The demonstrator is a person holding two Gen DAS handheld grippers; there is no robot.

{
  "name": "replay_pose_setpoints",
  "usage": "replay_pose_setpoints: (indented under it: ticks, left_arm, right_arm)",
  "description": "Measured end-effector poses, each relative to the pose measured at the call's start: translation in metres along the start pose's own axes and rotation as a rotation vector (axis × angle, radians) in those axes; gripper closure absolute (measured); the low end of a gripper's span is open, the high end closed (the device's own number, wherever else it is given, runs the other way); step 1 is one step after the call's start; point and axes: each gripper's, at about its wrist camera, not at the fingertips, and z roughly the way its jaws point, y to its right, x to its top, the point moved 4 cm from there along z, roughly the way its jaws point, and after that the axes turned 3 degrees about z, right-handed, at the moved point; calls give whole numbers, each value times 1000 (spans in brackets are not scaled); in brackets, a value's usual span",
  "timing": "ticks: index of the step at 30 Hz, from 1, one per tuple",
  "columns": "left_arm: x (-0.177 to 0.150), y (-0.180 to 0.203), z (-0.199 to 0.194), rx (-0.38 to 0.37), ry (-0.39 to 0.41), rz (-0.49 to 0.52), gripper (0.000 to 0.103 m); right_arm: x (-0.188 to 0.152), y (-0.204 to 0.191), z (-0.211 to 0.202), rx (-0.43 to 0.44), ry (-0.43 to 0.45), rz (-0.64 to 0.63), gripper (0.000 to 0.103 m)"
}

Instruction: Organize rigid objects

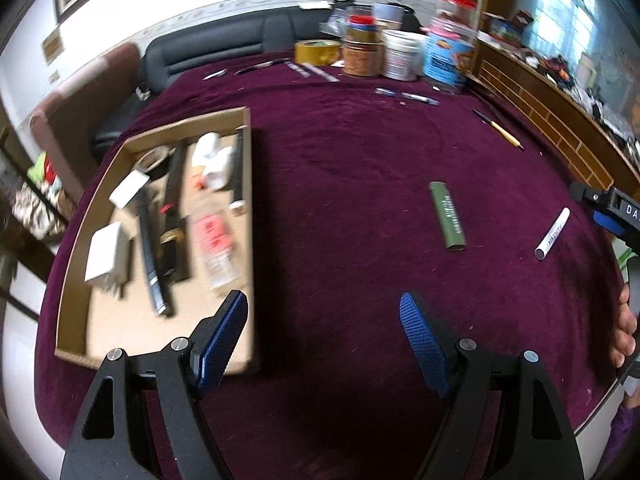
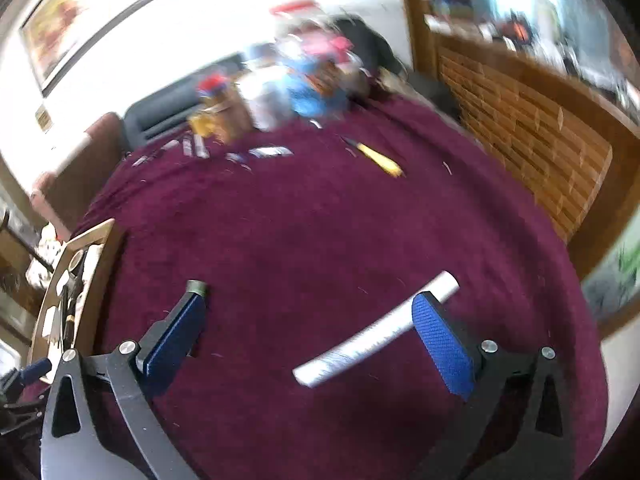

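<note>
Now white marker [image 2: 376, 330] between right claw [image 2: 308, 312] fingers

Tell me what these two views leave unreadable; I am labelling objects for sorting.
- Jars at the far edge, right wrist view: motion blur.
- Cardboard tray, right wrist view: cut off at the left.
- White marker: one end behind a right gripper finger.
- Tray contents, left wrist view: blurred.

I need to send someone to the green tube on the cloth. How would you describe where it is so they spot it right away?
Start at the cardboard tray on the maroon tablecloth and look across the bare cloth to its right. The green tube lies flat there, alone. Its nearest neighbour, the white marker further right, is thinner and pale; the tube is dark green, stubby, with pale print.
</note>
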Motion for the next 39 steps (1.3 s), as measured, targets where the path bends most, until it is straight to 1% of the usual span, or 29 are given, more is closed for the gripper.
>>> replay_pose_setpoints:
  ticks: [1,4,6,10,12,13,14,17,19,22,24,25,26,27,30,32,34,36,38,39]
  left_arm:
    - [5,10,5,2,0,19,29]
    - [17,27,20,-20,-17,32,29]
    - [24,41,36,-32,-44,28,29]
    - [41,64,59,-46,-54,30,30]
    - [48,70,71,-58,-72,20,30]
    - [53,74,79,-66,-75,8,30]
    - [58,77,86,-85,-87,-1,30]
    - [67,85,101,-109,-116,-24,30]
    - [74,92,107,-119,-113,-22,30]
    - [78,99,114,-102,-107,2,30]
    - [77,104,114,-88,-92,35,36]
    - [77,104,113,-77,-83,51,52]
    - [77,105,110,-56,-60,81,75]
    - [76,104,108,-75,-53,73,85]
    - [74,93,105,-111,-64,18,87]
    - [69,90,102,-123,-65,12,87]
    - [64,88,102,-113,-62,14,87]
    - [62,89,100,-103,-39,24,87]
    - [60,93,99,-78,-21,39,86]
    - [59,96,99,-64,-14,51,85]
  right_arm:
    - [-1,10,3,-10,-8,18,0]
    - [-7,28,14,3,-41,76,0]
    - [-13,36,20,21,-59,102,0]
    - [-21,44,31,34,-92,132,0]
    - [-26,47,38,41,-133,168,0]
    - [-26,46,36,32,-104,157,0]
    - [-28,46,38,25,-116,151,0]
    - [-30,40,36,-2,-116,92,0]
    - [-31,39,36,-9,-116,68,0]
    - [-30,41,35,12,-117,78,0]
    - [-29,45,34,40,-117,97,0]
    - [-29,46,33,57,-117,105,0]
    - [-28,48,33,76,-118,107,0]
    - [-28,49,33,88,-120,106,0]
    - [-28,49,32,105,-128,94,0]
    - [-28,49,32,100,-134,88,0]
    - [-27,50,31,98,-127,116,0]
    - [-25,49,33,79,-133,126,1]
    - [-22,45,36,32,-139,106,7]
    - [-21,42,38,0,-145,85,12]
